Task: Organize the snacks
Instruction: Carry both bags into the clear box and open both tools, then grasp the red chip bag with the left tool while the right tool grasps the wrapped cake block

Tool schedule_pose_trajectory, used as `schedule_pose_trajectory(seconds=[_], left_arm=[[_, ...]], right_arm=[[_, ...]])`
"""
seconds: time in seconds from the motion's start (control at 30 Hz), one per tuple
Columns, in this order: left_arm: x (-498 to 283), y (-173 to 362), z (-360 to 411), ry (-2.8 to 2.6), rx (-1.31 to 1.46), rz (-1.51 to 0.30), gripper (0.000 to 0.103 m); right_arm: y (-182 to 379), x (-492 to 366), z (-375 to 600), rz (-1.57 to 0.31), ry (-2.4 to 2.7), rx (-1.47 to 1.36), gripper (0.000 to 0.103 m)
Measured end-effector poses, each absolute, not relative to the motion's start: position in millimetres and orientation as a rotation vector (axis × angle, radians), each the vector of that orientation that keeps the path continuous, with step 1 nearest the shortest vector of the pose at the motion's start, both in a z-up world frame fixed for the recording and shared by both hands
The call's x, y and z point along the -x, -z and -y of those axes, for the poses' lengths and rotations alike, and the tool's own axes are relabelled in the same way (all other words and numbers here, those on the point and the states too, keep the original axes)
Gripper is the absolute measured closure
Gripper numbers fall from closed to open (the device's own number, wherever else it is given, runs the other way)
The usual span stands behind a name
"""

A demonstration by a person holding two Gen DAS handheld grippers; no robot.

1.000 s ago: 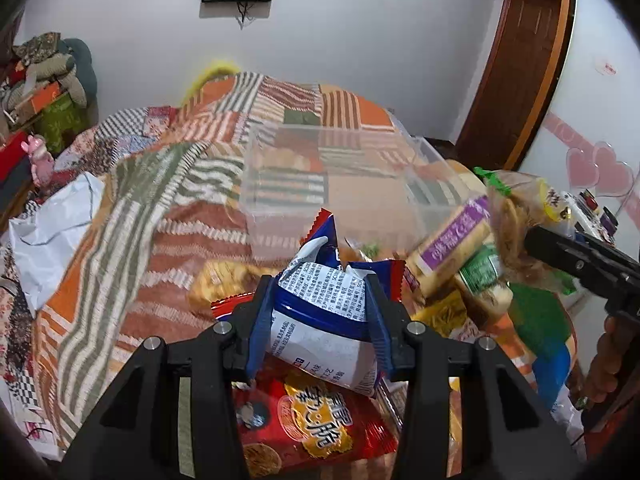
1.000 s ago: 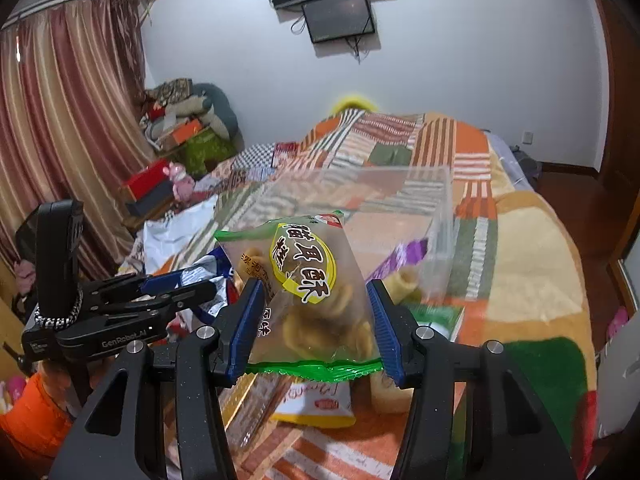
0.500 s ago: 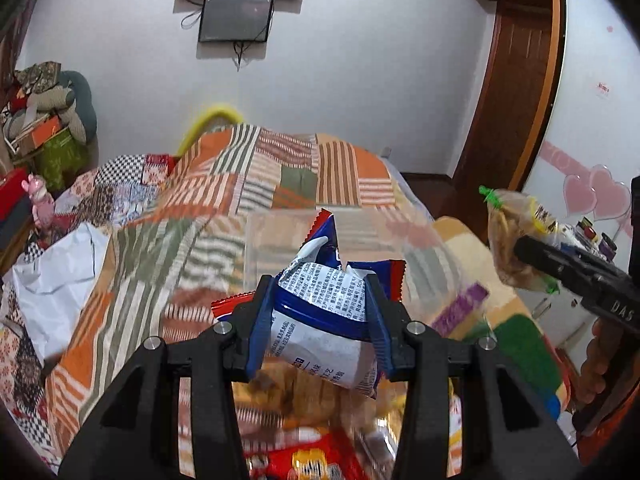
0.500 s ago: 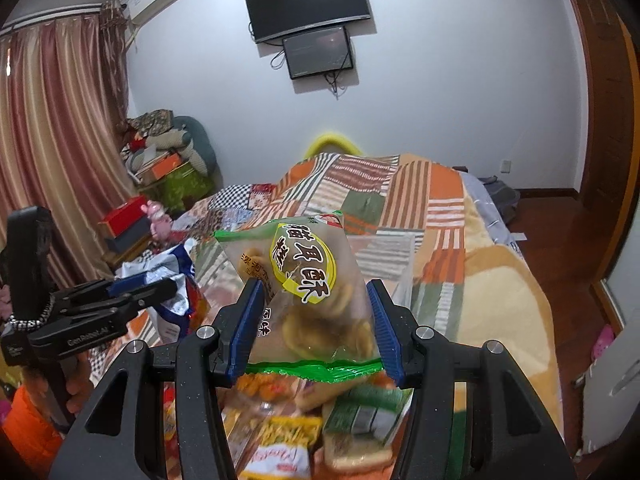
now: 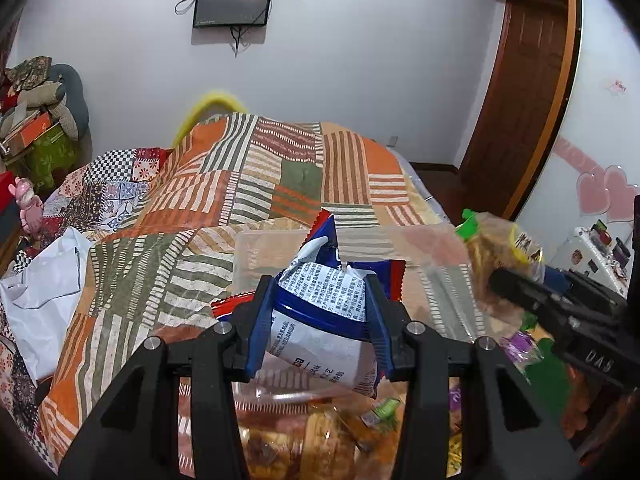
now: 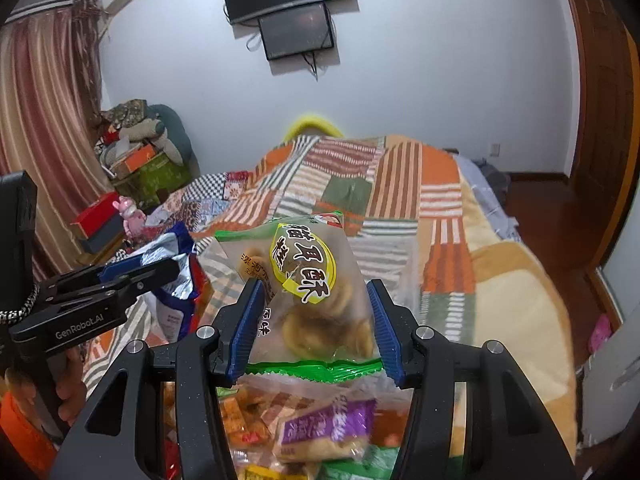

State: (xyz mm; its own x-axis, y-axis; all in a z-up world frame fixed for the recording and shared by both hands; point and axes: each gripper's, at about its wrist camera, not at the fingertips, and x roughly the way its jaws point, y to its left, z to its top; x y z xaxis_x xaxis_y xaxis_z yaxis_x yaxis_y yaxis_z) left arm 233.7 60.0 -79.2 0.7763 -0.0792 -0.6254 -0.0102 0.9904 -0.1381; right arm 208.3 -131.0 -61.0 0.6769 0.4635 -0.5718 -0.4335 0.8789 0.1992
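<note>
My left gripper (image 5: 322,320) is shut on a blue, white and red snack bag (image 5: 324,312) and holds it up over the near rim of a clear plastic bin (image 5: 404,240) on the patchwork bed. My right gripper (image 6: 316,324) is shut on a clear cookie bag (image 6: 308,280) with a yellow label and green edge. That bag shows at the right of the left wrist view (image 5: 496,248), close to the bin. The left gripper (image 6: 132,276) with its blue bag (image 6: 172,276) shows at the left of the right wrist view. Loose snack packs (image 6: 324,432) lie below both grippers.
A patchwork quilt (image 5: 260,176) covers the bed. A white plastic bag (image 5: 44,284) lies at its left edge. Boxes and clothes (image 6: 144,160) pile up at the far left wall. A wooden door (image 5: 520,92) stands at the right.
Both grippers have risen and tilted up with their bags still held. The clear bin has come into view ahead of the left gripper, and the right gripper has moved in closer to it.
</note>
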Motion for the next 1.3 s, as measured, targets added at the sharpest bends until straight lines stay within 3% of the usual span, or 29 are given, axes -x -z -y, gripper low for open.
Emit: schedule_pose_trajectory(seconds=[0.53, 0.87, 1.17, 1.3], left_arm=[[-255, 107, -65, 0.015, 0.148, -0.763, 0.055], [-208, 87, -70, 0.007, 0.124, -0.731, 0.032], [-154, 93, -77, -0.023, 0.137, -0.763, 0.021], [-133, 109, -77, -0.032, 0.121, -0.81, 0.016]], right_arm=[[76, -223, 123, -0.766, -0.509, -0.04, 0.051], [60, -191, 142, -0.726, -0.536, -0.003, 0.05], [59, -158, 165, -0.724, -0.522, 0.016, 0.044], [66, -145, 174, -0.731, -0.5, 0.026, 0.033]])
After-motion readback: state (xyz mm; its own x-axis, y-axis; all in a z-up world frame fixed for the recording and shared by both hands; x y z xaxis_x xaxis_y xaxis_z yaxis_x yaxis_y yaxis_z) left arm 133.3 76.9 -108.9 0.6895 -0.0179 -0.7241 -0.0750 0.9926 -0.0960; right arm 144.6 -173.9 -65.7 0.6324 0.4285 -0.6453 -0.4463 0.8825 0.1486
